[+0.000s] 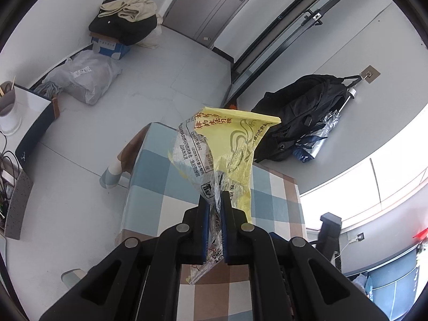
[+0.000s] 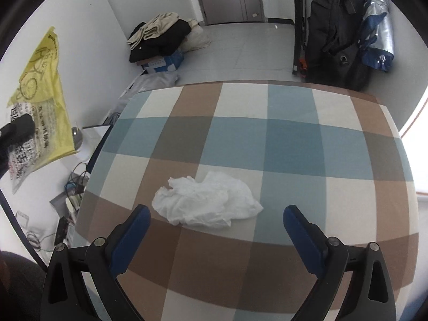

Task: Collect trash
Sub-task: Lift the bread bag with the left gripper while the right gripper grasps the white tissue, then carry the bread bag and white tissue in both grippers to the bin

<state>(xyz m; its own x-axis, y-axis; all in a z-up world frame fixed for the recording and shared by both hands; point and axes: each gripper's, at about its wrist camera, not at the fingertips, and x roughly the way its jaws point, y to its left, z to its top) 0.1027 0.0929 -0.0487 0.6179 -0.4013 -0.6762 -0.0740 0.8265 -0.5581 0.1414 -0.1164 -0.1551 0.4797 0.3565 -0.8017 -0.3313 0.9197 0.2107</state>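
Note:
My left gripper (image 1: 215,200) is shut on a yellow and clear printed plastic bag (image 1: 227,144), which sticks up from the jaws above the checked table (image 1: 160,171). In the right wrist view the same bag (image 2: 42,99) hangs at the far left, off the table's edge, with the left gripper (image 2: 18,131) seen as a dark shape on it. A crumpled white tissue (image 2: 206,200) lies on the checked tablecloth (image 2: 267,133). My right gripper (image 2: 216,211) stands open above the cloth, its blue pads either side of the tissue's near edge, apart from it.
A black backpack (image 1: 302,115) and a folded umbrella (image 2: 377,26) hang at the wall beyond the table. Clothes piled on a blue box (image 2: 160,40) and a grey parcel bag (image 1: 85,77) lie on the floor. Cables (image 2: 77,182) clutter the floor left of the table.

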